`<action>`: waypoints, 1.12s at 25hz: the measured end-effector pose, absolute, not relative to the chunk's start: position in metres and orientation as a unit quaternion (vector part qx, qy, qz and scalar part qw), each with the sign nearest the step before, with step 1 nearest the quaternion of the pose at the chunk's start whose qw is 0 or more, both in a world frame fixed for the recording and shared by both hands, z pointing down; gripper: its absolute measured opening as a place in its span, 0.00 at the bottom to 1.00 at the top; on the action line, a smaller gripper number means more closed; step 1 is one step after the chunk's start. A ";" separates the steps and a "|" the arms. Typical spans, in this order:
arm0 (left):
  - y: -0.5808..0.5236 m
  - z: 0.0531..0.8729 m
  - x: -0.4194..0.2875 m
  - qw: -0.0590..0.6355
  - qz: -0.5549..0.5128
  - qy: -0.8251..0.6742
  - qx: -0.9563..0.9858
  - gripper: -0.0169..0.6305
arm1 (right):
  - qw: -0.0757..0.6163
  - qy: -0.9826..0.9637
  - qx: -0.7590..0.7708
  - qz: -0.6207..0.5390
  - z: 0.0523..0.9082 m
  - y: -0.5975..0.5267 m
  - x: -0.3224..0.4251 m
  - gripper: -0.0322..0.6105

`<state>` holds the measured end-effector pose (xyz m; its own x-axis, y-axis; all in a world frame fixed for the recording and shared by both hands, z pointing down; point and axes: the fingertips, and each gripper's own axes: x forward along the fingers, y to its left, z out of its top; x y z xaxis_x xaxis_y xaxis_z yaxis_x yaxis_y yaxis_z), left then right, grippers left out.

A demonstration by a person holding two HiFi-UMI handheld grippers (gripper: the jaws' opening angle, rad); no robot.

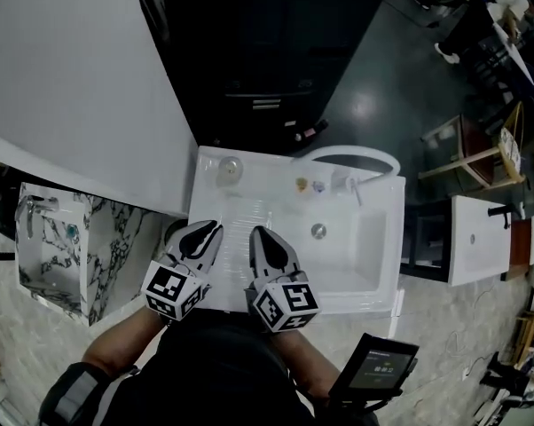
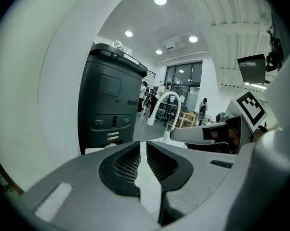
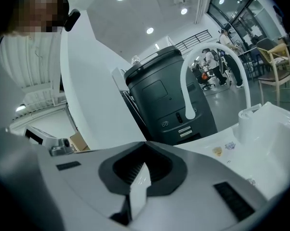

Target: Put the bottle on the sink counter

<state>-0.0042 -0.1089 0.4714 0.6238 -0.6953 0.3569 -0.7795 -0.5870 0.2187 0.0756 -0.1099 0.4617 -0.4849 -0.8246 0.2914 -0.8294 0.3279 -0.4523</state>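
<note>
A small clear bottle (image 1: 229, 169) stands upright on the back left corner of the white sink counter (image 1: 209, 204), seen from above. My left gripper (image 1: 215, 226) hovers over the counter's front left, shut with nothing between its jaws; in the left gripper view (image 2: 143, 143) the pads nearly touch. Beside it, my right gripper (image 1: 254, 232) is over the ridged drain board, also shut and empty, its tips meeting in the right gripper view (image 3: 146, 143). Both grippers are well short of the bottle.
A curved white faucet (image 1: 356, 155) arches over the basin (image 1: 338, 247) at the right, with two small items (image 1: 310, 185) on the ledge beside it. A black machine (image 1: 267, 60) stands behind the sink. A marbled sink (image 1: 63, 238) stands at left, and a tablet (image 1: 378, 366) at lower right.
</note>
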 end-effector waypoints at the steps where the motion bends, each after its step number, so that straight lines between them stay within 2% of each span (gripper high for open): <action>1: -0.106 0.469 -0.004 0.180 0.115 -0.419 0.883 0.09 | 0.004 -0.817 0.506 0.277 0.458 -0.109 0.075 0.04; 8: -0.095 0.448 -0.004 0.137 0.119 -0.430 0.885 0.09 | 0.005 -0.826 0.502 0.256 0.442 -0.105 0.071 0.04; 24: -0.101 0.398 -0.005 0.120 0.073 -0.437 0.889 0.09 | -0.014 -0.841 0.497 0.215 0.379 -0.104 0.063 0.04; 28: -0.100 0.383 -0.001 0.109 0.061 -0.432 0.893 0.09 | -0.009 -0.849 0.500 0.173 0.362 -0.104 0.061 0.04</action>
<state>-0.0006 -0.1004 0.3828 0.6195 -0.7582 0.2032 -0.7848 -0.6034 0.1411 0.0611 -0.1038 0.3620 -0.5004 -0.8512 0.1585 -0.8452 0.4406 -0.3026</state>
